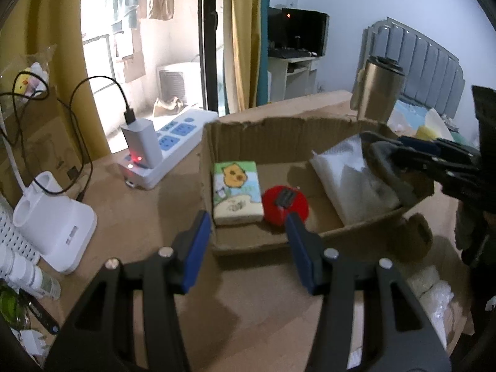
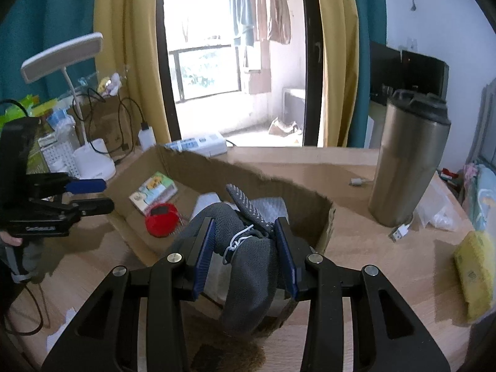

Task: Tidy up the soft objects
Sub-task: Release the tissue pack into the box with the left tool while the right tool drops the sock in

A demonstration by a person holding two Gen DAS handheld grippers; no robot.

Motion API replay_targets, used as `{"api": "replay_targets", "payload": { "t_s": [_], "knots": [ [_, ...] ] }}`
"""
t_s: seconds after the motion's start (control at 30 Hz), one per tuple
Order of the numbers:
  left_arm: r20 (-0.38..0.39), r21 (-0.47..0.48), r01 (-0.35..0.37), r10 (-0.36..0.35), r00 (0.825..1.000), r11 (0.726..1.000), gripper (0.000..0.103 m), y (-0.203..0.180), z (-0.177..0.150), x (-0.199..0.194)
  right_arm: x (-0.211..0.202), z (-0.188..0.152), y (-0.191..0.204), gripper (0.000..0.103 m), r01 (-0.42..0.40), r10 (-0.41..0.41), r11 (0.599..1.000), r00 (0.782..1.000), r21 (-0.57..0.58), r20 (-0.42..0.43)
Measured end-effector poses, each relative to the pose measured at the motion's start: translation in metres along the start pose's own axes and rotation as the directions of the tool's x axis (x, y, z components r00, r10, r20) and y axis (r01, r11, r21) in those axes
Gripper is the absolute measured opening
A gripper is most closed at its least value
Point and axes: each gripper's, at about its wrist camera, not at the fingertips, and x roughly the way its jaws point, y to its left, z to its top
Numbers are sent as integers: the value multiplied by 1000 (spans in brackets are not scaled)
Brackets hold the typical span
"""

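Note:
An open cardboard box (image 1: 266, 133) (image 2: 198, 167) lies on the wooden table. Inside are a tissue pack with a cartoon print (image 1: 236, 192) (image 2: 153, 191), a red round object (image 1: 285, 205) (image 2: 161, 219) and a white plastic bag (image 1: 350, 176). My right gripper (image 2: 245, 254) (image 1: 412, 152) is shut on a grey knit shoe (image 2: 248, 266) (image 1: 390, 170), held over the box's near right corner. My left gripper (image 1: 248, 241) (image 2: 90, 195) is open and empty, just before the box's front wall.
A steel tumbler (image 1: 376, 90) (image 2: 409, 158) stands right of the box. A power strip with a charger (image 1: 161, 148), a white lamp base (image 1: 55, 220) (image 2: 93, 158) and cables sit on the left. A yellow sponge (image 2: 474, 276) and a USB plug (image 2: 400, 232) lie on the right.

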Motion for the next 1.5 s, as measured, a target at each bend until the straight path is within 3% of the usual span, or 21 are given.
{"api": "replay_targets", "payload": {
  "t_s": [0.23, 0.4, 0.87, 0.9, 0.93, 1.0, 1.17, 1.43, 1.5],
  "knots": [
    [-23, 16, -3, 4, 1000, 1000, 53, -4, -3, -3, 14, -5, -7, 40, 10, -10, 1000, 999, 4, -36],
    [-36, 3, 35, -35, 999, 999, 53, -3, -4, -8, 17, -5, -11, 40, 18, -18, 1000, 999, -10, -40],
    [-40, 39, 64, -62, 997, 997, 53, -28, -16, -29, 25, -3, -14, 43, -31, 23, 996, 995, -87, -92],
    [-38, 36, 63, -61, 997, 997, 53, -28, -16, -30, 23, -3, -13, 46, -53, 45, 995, 995, -86, -88],
    [-28, 27, 61, -60, 998, 998, 53, -27, -15, -31, 20, -3, -11, 56, -69, 62, 994, 995, -88, -81],
    [-14, -1, 64, -64, 998, 998, 53, -24, -14, -33, 12, -3, -3, 62, -76, 70, 991, 996, -114, -56],
    [22, -24, 76, -76, 997, 997, 53, -22, -13, -46, -6, -1, 13, 63, -31, 30, 984, 1000, -178, -8],
    [69, -17, 73, -72, 995, 997, 54, -28, -15, -64, -37, 3, 17, 63, -12, 19, 987, 999, -157, 45],
    [87, -24, 70, -68, 994, 997, 59, -29, -15, -69, -48, 3, 21, 63, -2, 12, 987, 998, -160, 63]
  ]
}}
